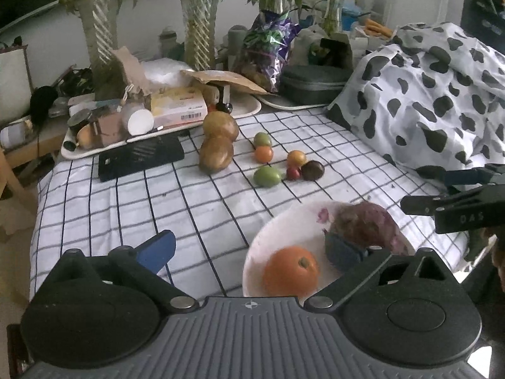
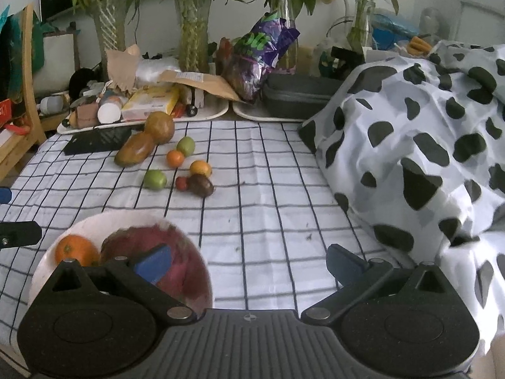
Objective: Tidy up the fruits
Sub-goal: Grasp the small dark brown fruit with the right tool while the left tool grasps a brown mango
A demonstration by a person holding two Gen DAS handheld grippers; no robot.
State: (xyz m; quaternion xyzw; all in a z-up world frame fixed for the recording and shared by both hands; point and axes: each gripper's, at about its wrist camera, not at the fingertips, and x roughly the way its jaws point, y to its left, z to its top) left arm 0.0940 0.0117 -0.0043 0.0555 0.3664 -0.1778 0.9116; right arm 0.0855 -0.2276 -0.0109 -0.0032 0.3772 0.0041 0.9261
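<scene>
A white plate (image 1: 284,230) near the front of the checked cloth holds an orange (image 1: 290,270) and a purple-red fruit (image 1: 369,224). My left gripper (image 1: 251,251) is open over the plate's left rim, its right pad close to the purple-red fruit and nothing gripped. Further back lie two brown-green mangoes (image 1: 217,142), two green fruits (image 1: 267,176), small orange ones (image 1: 264,154), a red one (image 1: 293,173) and a dark one (image 1: 312,170). My right gripper (image 2: 249,265) is open, its left finger over the plate (image 2: 94,218) and purple-red fruit (image 2: 183,246), beside the orange (image 2: 75,251).
A cow-patterned blanket (image 2: 410,145) is heaped along the right side. White trays of clutter (image 1: 94,148), a black flat object (image 1: 140,158), a black case (image 2: 296,94), a purple bag (image 2: 262,50) and glass vases with plants (image 2: 192,41) line the back. A wooden chair (image 2: 28,94) stands at the left.
</scene>
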